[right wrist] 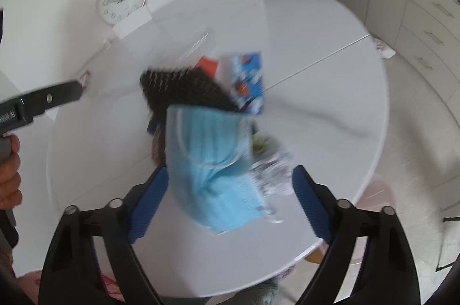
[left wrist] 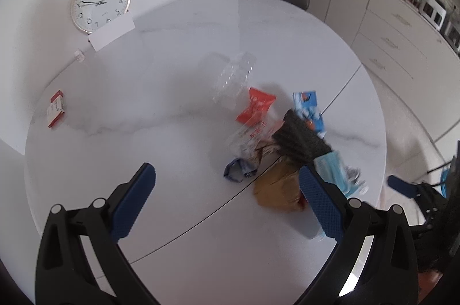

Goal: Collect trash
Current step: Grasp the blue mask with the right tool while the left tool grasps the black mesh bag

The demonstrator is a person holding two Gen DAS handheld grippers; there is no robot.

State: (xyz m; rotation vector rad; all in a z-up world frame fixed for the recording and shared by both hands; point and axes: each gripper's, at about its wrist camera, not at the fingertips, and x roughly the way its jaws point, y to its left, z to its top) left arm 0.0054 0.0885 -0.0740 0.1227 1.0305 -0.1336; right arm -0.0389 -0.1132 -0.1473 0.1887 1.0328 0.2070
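Left wrist view: left gripper (left wrist: 227, 178) hovering over round white marble-patterned worktop (left wrist: 143, 109), jaws spread wide, gripping nothing. Right wrist view: right gripper (right wrist: 230, 181) hanging above pile, jaws parted, blue pleated face mask (right wrist: 212, 170) blurring between them, contact unclear. Lying clustered: black bristled brush (left wrist: 299, 138), orange wrapper (left wrist: 256, 106), brown paper bag (left wrist: 279, 187), clear plastic (left wrist: 233, 78). Writing unreadable.

From my feed, motion blur smears the blue mask (right wrist: 212, 173) and the black brush (right wrist: 184, 92) in the right wrist view, and they cover most of the trash heap behind. The crumpled silver scrap (right wrist: 273, 173) beside the mask is too blurred to identify. In the left wrist view my right finger (left wrist: 319, 207) hides part of the brown bag (left wrist: 279, 187), and print on the red packet (left wrist: 56, 108) is unreadable.
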